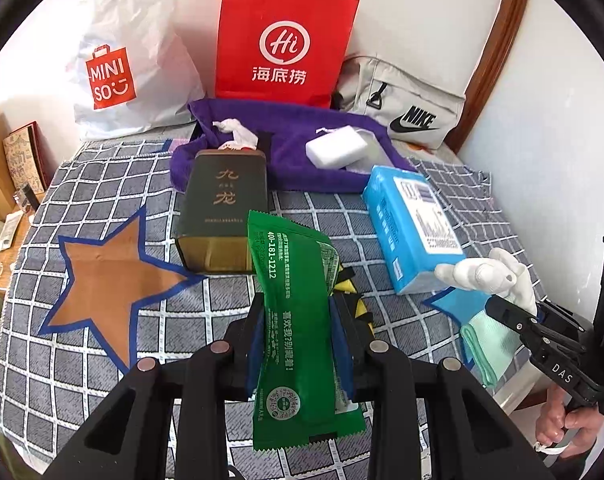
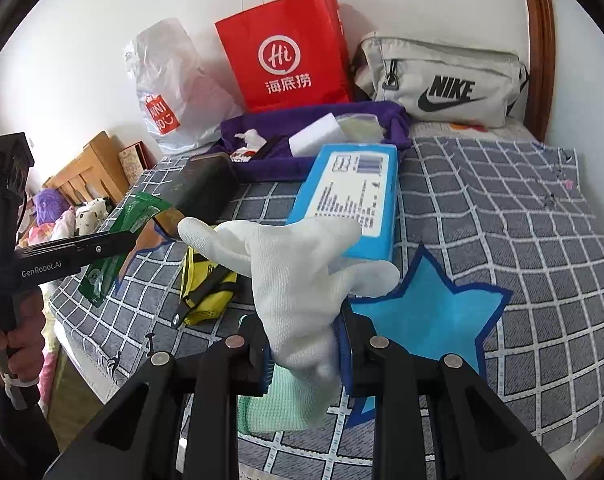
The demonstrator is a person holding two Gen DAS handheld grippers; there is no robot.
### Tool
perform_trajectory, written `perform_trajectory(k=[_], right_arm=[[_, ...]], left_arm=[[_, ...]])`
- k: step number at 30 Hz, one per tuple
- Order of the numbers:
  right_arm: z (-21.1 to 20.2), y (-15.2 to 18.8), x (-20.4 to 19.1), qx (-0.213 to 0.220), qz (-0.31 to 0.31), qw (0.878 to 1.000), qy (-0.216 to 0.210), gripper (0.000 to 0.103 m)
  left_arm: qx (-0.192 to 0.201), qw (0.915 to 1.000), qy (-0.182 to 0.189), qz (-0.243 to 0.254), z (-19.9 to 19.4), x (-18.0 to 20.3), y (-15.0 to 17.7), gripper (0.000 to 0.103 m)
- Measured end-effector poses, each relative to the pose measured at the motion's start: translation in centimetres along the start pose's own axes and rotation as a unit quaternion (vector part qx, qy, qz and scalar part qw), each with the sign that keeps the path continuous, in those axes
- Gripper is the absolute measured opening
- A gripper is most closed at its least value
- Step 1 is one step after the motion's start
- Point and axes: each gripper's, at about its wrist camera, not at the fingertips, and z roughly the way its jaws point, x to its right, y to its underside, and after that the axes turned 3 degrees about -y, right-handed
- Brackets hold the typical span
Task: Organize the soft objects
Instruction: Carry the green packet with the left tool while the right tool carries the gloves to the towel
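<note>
A green packet (image 1: 298, 320) was held upright between the closed pads of the left gripper (image 1: 298, 344), clear of the checked cover (image 1: 382, 220). A white glove (image 2: 298, 280) was pinched at the cuff by the right gripper (image 2: 306, 356), its fingers flopping forward above the blue star (image 2: 434, 312). Both things were judged light and limp: the packet's film slick and easily crumpled, best taken across its flat middle; the glove's knit grippy but apt to sag, best gathered at the cuff. A mint cloth (image 2: 278, 404) lay below the glove, a yellow pouch (image 2: 206, 292) nearby.
</note>
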Motion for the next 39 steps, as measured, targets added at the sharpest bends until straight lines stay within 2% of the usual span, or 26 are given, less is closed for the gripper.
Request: perform_trajectory(k=[6, 16, 23, 39], right_arm=[[-0.1, -0.6, -1.6, 0.008, 0.008, 1.000, 0.006, 0.025], [0.6, -3.0, -3.0, 0.017, 0.023, 0.999, 0.025, 0.025], [0.9, -5.4, -3.7, 0.030, 0.016, 0.999, 0.021, 0.025], [4.5, -11.2, -3.0, 0.023, -0.009, 1.000, -0.004, 0.026]], left_arm=[[0.006, 0.9998, 0.016, 0.013, 0.3, -0.6, -1.0, 0.029], [0.015, 0.9991, 0.020, 0.033, 0.1, -1.5, -3.6, 0.029], [0.024, 0.9989, 0.014, 0.038, 0.2, -1.4, -5.1, 0.029], [0.024, 0.9995, -0.018, 0.005, 2.7, -2.5, -9.9, 0.029]])
